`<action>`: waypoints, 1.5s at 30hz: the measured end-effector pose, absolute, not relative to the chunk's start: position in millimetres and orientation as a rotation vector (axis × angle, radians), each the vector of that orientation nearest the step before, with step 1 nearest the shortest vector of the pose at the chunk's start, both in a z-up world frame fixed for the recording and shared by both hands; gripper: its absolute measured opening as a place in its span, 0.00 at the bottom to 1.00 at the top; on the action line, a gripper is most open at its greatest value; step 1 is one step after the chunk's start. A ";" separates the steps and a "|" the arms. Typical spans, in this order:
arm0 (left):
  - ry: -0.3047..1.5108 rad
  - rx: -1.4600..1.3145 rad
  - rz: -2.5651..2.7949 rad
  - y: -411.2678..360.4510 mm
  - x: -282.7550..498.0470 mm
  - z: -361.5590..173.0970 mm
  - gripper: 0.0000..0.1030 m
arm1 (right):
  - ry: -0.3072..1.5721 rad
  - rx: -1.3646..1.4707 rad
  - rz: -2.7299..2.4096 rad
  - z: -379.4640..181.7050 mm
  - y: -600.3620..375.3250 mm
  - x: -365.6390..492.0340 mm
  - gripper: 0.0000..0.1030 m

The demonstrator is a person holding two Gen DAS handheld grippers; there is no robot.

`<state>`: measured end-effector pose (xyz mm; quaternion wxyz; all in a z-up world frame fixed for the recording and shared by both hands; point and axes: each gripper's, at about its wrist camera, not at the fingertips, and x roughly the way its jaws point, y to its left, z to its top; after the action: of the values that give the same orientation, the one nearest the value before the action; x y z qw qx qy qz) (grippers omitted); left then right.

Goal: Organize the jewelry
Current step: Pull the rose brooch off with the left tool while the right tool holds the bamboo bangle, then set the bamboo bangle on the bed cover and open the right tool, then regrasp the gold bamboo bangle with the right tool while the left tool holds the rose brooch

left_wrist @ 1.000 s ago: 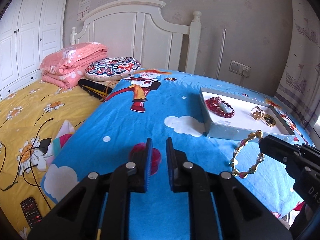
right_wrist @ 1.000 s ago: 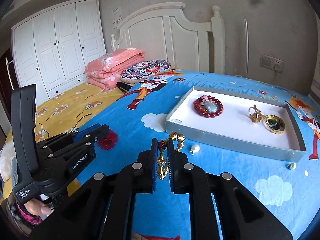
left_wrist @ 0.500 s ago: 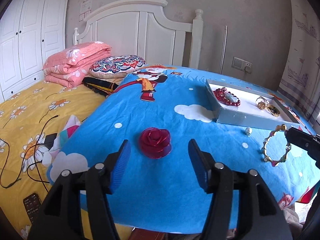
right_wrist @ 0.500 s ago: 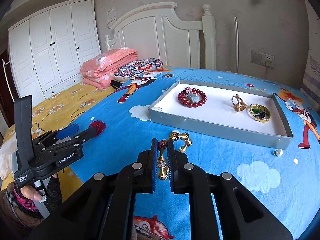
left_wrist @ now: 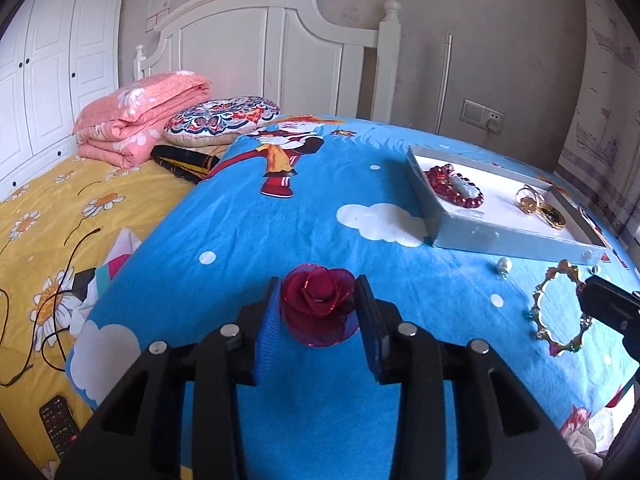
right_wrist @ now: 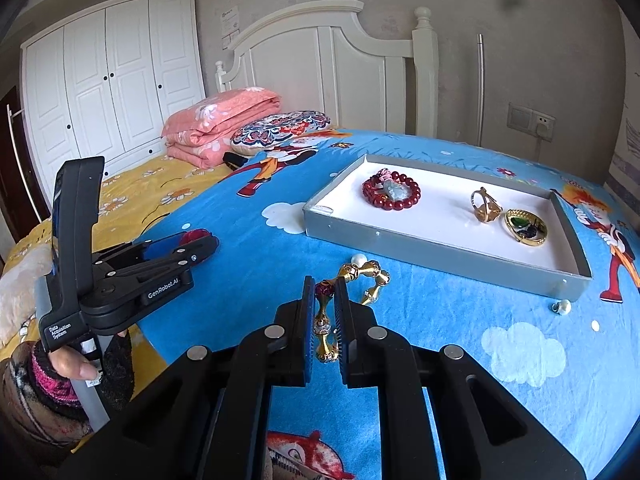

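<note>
A red rose brooch (left_wrist: pixel 318 306) lies on the blue bedspread between the fingers of my left gripper (left_wrist: pixel 318 286). The jaws stand around it, partly closed, touching or nearly touching its sides. My right gripper (right_wrist: pixel 323 294) is shut on a gold beaded bracelet (right_wrist: pixel 352 280), which also shows in the left wrist view (left_wrist: pixel 560 308), held just above the bedspread. A grey tray (right_wrist: pixel 440 246) with white lining holds a red bead bracelet (right_wrist: pixel 391 191), a gold ring (right_wrist: pixel 485 206) and a green-stone brooch (right_wrist: pixel 525 227).
Two loose pearls (right_wrist: pixel 359 259) (right_wrist: pixel 563 306) lie on the bedspread near the tray's front wall. A folded pink quilt (left_wrist: pixel 140 118) and patterned cushion (left_wrist: pixel 224 118) sit by the headboard. A remote (left_wrist: pixel 58 426) and cables lie on the yellow sheet at left.
My left gripper opened wide, then moved forward around the rose brooch and narrowed on it. My right gripper kept hold of the gold bracelet and drifted slightly.
</note>
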<state>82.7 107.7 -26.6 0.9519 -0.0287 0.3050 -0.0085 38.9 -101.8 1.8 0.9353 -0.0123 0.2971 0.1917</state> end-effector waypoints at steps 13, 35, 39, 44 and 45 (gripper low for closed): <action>0.575 -0.012 -0.126 42.4 59.9 -16.2 0.36 | 0.568 0.009 0.290 5.3 -143.8 23.4 0.10; 0.556 0.037 -0.170 10.4 42.4 -18.9 0.36 | 0.704 -0.096 0.345 -26.2 -135.3 30.7 0.27; 0.576 0.016 -0.167 18.0 45.0 -22.7 0.36 | 0.712 -0.156 0.336 -37.6 -125.3 40.7 0.26; 0.574 0.017 -0.177 16.1 45.4 -21.8 0.36 | 0.658 -0.198 0.312 -36.0 -123.4 28.2 0.10; 0.573 0.017 -0.180 14.9 45.1 -21.3 0.36 | 0.639 -0.184 0.299 -33.1 -127.9 24.7 0.10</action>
<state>45.1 14.9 -21.3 0.9552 0.0082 0.2824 -0.0888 24.7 -127.9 -33.1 0.9343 -0.0898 0.3126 0.1462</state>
